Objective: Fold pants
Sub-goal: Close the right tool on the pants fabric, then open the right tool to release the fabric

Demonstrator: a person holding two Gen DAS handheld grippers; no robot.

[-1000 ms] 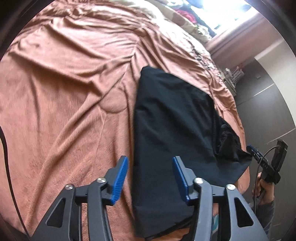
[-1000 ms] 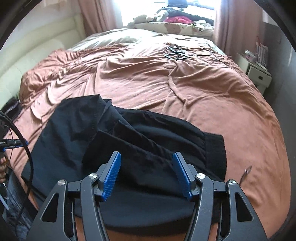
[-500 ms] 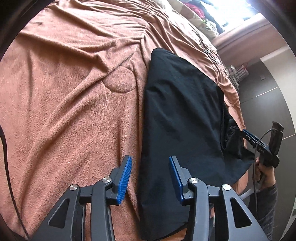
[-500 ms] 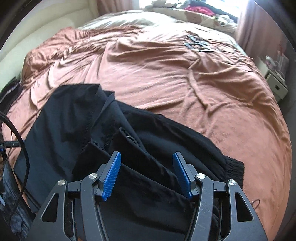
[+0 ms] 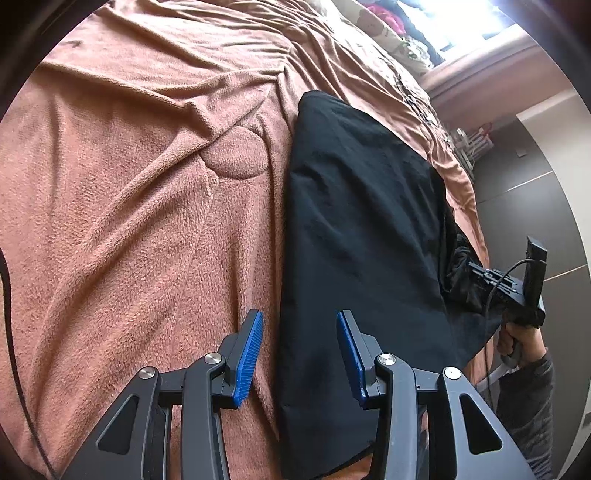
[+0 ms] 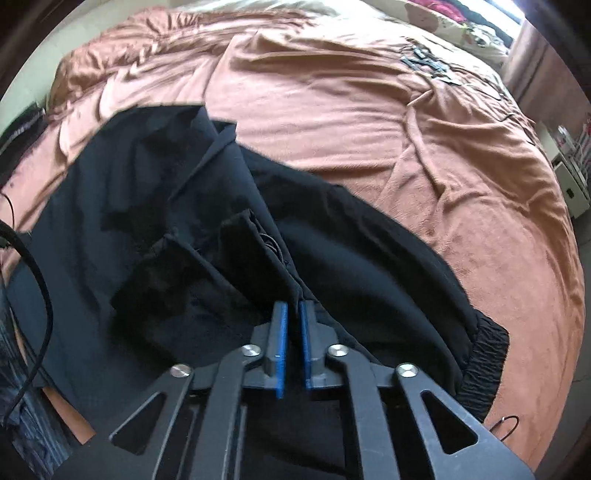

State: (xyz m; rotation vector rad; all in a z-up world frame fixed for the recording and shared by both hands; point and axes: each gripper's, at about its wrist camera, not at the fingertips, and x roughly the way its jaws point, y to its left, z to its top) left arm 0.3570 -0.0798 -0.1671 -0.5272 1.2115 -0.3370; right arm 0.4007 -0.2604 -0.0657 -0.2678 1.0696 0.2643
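Black pants lie partly folded on a rust-brown bed cover. My left gripper is open and points down over the long left edge of the pants, one blue pad over the cover and one over the cloth. In the right wrist view the pants are bunched into ridges, with the elastic waistband at the lower right. My right gripper is shut on a raised fold of the pants near the waist. The left wrist view shows the right gripper at the far right, held by a person's hand.
The bed cover stretches wide and wrinkled beyond the pants. Small dark items lie on it far off. A white nightstand stands right of the bed. Pillows and clothes pile by the window. A black cable hangs at the left.
My right gripper dropped closer to the pants and its jaws closed on a fold of black cloth. The left gripper stayed open over the pants' edge, hardly moving.
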